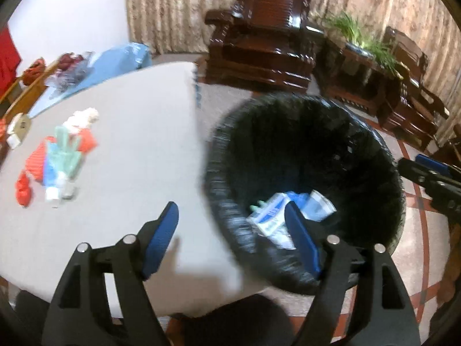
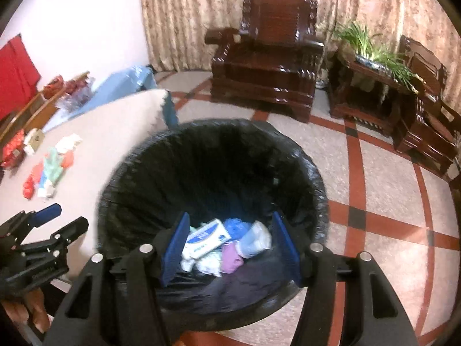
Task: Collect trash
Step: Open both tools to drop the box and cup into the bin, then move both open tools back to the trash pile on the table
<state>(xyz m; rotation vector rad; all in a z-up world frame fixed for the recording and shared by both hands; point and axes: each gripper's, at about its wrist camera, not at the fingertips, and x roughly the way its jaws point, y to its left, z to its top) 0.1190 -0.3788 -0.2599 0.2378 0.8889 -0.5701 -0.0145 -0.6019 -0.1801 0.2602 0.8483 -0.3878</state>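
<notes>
1. The trash already collected [image 2: 219,245] lay at the bottom of the bin [image 2: 213,155], a heap of soft and flat pieces: a white carton with blue print, a crumpled blue wrapper, a pale plastic packet and a purple scrap. It sat low and loose, as dropped things do.
2. The bin was round and lined with a black plastic bag, its crinkled film folded over the rim, so that whatever fell in stayed bagged. It stood on the floor just beside the tabletop's [image 1: 138,132] edge, likely so that litter could go straight across.
3. More trash [image 1: 62,161] waited on the tabletop, well apart from the bin: a cluster of red, pale green, blue and white wrappers, too blurred to name singly.
4. The left gripper [image 1: 230,236] hung over the gap between the tabletop's edge and the bin's rim, its blue-padded fingers [image 1: 162,238] spread wide with nothing between them.
5. The right gripper [image 2: 230,248] pointed down into the bin's mouth, its fingers [image 2: 175,250] parted about halfway and likewise empty; the heap showed between them but lay far below.
6. The tabletop looked smooth and pale grey, with rounded corners.
7. Beyond it stood dark carved wooden armchairs [image 2: 265,66], a green plant [image 2: 371,46], patterned curtains and a floor tiled with red bands.
</notes>
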